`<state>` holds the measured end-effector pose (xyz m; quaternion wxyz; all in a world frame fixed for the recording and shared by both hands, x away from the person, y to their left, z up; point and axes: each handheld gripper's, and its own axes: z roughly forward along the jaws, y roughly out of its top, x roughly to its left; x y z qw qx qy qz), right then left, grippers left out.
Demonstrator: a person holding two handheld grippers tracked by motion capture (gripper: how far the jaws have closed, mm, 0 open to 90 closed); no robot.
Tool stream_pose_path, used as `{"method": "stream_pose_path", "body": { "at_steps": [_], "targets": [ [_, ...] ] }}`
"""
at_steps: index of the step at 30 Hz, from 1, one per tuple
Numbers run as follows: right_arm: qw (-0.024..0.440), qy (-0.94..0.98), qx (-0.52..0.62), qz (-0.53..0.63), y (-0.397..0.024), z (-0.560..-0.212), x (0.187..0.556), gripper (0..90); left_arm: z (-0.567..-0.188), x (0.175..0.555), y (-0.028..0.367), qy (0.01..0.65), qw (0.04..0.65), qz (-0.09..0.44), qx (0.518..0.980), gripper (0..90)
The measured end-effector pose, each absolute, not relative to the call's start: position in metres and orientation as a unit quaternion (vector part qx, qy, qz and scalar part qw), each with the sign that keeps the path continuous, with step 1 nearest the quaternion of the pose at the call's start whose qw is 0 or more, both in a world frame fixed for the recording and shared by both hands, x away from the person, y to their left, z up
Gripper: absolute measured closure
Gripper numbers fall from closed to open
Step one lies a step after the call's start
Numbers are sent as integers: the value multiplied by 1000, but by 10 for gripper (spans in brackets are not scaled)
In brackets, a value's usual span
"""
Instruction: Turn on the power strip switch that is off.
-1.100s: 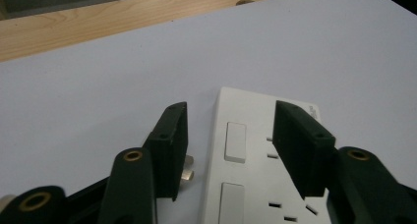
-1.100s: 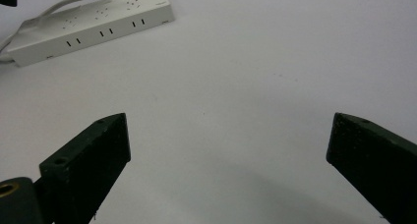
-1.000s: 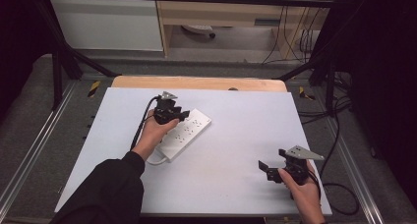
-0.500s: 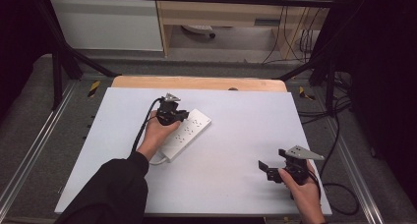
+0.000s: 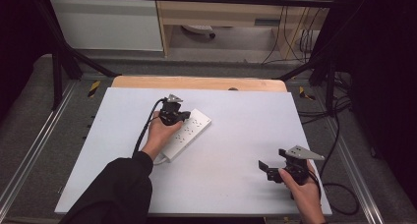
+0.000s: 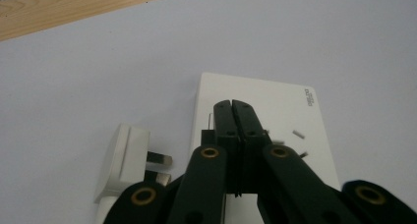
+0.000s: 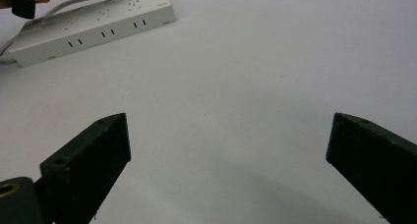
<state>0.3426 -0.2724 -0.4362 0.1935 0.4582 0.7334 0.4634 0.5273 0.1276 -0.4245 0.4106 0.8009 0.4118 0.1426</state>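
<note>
A white power strip (image 5: 191, 129) lies slanted at the table's middle left, also seen in the left gripper view (image 6: 275, 98) and far off in the right gripper view (image 7: 93, 25). My left gripper (image 5: 185, 116) hovers over its far end. Its jaws (image 6: 232, 107) have just been closing and now meet, shut with nothing between them. A white plug (image 6: 125, 157) lies on its side just left of the strip, prongs toward it. My right gripper (image 5: 266, 170) rests near the front right edge, open (image 7: 228, 123) over bare table.
The white table top (image 5: 246, 116) has a wooden strip (image 5: 196, 83) along its far edge. The strip's white cord (image 5: 158, 160) runs out under the left hand. Black frame bars and cables surround the table.
The left gripper's jaws have closed together above the power strip, with the hand barely shifting. The right hand and gripper have not moved.
</note>
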Motion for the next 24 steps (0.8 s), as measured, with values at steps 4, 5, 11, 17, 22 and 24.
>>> {"method": "stream_pose_path", "body": {
  "at_steps": [4,5,11,17,22,24],
  "targets": [
    [194,733,458,464,-272,-436,342,34,-426,528,127,410,406,144,804,900],
    [194,733,458,464,-272,-436,343,34,-426,528,127,410,405,144,804,900],
    [193,733,457,464,-272,-436,342,35,-428,529,127,409,400,145,807,900],
    [193,733,458,464,-272,-436,342,34,-429,528,127,406,397,145,810,900],
    [192,734,458,463,-272,-436,342,35,-429,528,127,404,397,144,812,900],
    [193,733,458,464,-272,-436,342,35,-429,528,127,404,397,143,812,900]
  ]
}}
